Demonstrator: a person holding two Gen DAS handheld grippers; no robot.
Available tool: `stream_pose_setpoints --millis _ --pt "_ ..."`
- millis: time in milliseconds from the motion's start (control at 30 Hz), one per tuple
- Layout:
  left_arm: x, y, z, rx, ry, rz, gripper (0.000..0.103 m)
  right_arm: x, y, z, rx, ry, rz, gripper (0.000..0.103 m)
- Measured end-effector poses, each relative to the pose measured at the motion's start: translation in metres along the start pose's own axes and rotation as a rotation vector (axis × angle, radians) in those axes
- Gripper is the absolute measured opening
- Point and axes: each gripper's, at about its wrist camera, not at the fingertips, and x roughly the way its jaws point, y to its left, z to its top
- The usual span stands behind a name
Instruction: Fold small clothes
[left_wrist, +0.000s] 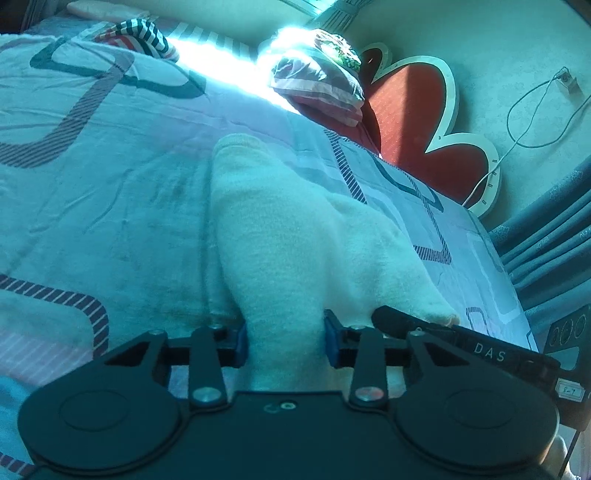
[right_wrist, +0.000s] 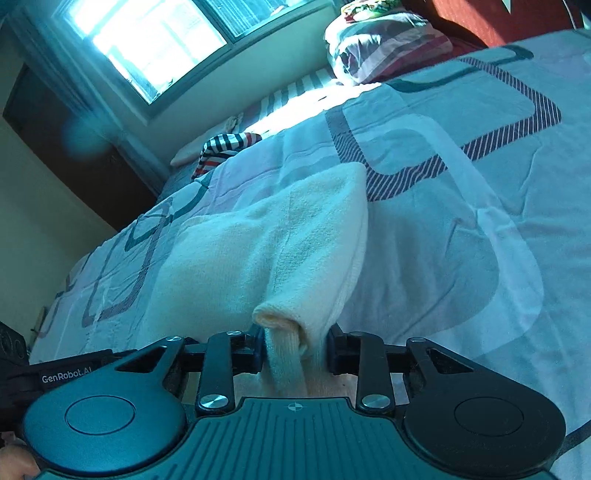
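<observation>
Right at the jaws, both grippers are clamped on the same cream knitted garment (left_wrist: 280, 236). The left gripper (left_wrist: 284, 341) has its blue pads (left_wrist: 241, 343) pressed against a bunched strip of the cream fabric that runs up between them. The right gripper (right_wrist: 295, 349) pinches another gathered edge, where a rolled hem or cuff sits just above its fingers. In the left wrist view, the right gripper's black body shows just beside the garment's near right corner.

Beyond the jaws, the garment spreads away from both grippers and lies on the bed cover (left_wrist: 110, 192), pale with looping bands of dark stripes. Its far end rests flat on the cover, while the near end is lifted into the jaws.

Farther out, a striped piece of clothing (left_wrist: 144, 37) lies crumpled near the far edge of the bed, well apart from the cream garment. A pile of folded bedding (left_wrist: 321, 85) sits at the head of the bed, next to a red headboard (left_wrist: 417, 110) with a white scalloped border. A white cable (left_wrist: 535, 107) hangs down the wall beside it, and curtains (left_wrist: 554, 229) hang at the right. From the right wrist, a bright window (right_wrist: 147, 40) shows above the bed's far side
</observation>
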Motion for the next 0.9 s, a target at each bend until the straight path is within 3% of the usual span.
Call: stream_pose_setpoints --millis 233,433,633,900 --pt "-0.051 -0.002 0.005 0.010 -0.081 0.014 0.032 -0.022 0.051 -0.003 -0.064 -0.042 0.086 0.029" --pt "-0.122 0.030 0.008 -0.002 -0.162 0.100 0.032 -0.009 0.122 -0.016 -0.106 -0.028 0.207 0.029" --pt "-0.188 0.089 0.015 0.003 -0.210 0.180 0.032 0.025 0.206 -0.049 -0.124 -0.004 0.270 0.029" --pt "-0.253 0.210 0.042 -0.002 -0.223 0.185 0.032 0.097 0.323 -0.089 -0.115 0.008 0.266 0.029"
